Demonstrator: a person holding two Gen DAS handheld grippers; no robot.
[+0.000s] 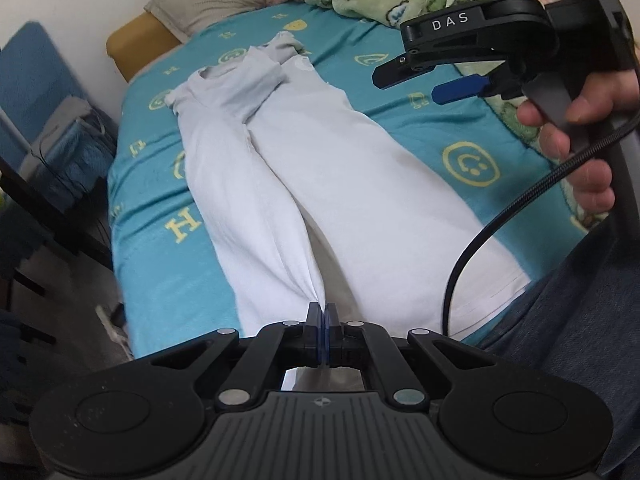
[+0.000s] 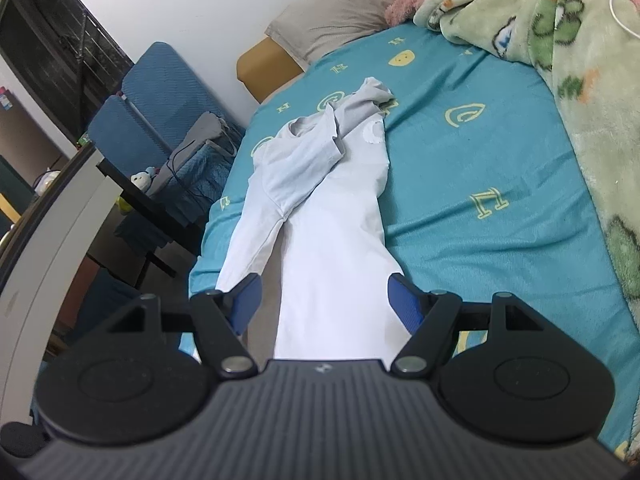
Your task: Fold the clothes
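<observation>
Left wrist view: my left gripper [image 1: 322, 312] is squeezed tight on a fold of the white shirt [image 1: 320, 184]. The two blue pads are pressed together with the cloth pinched between them, right at the near edge of the bed [image 1: 420, 128].

The white shirt lies flat on the teal sheet and runs from the near edge up toward the far end of the bed. Its sides are folded in, so it looks long and thin with a crease down the middle. A gray sleeve [image 1: 256, 80] is bunched across the far end of the shirt, near the collar.

My right gripper [image 1: 430, 80] hangs in the air over the right side of the bed, well apart from the shirt. Its blue fingers are spread and hold nothing. A hand [image 1: 576, 128] holds its handle.

In the right wrist view, the right gripper [image 2: 326, 304] has its fingers wide apart above the near end of the white shirt [image 2: 332, 240].

A green blanket [image 2: 560, 60] with little animals is piled along the right edge of the bed. A tan pillow [image 2: 348, 4] sits at the far left corner.
</observation>
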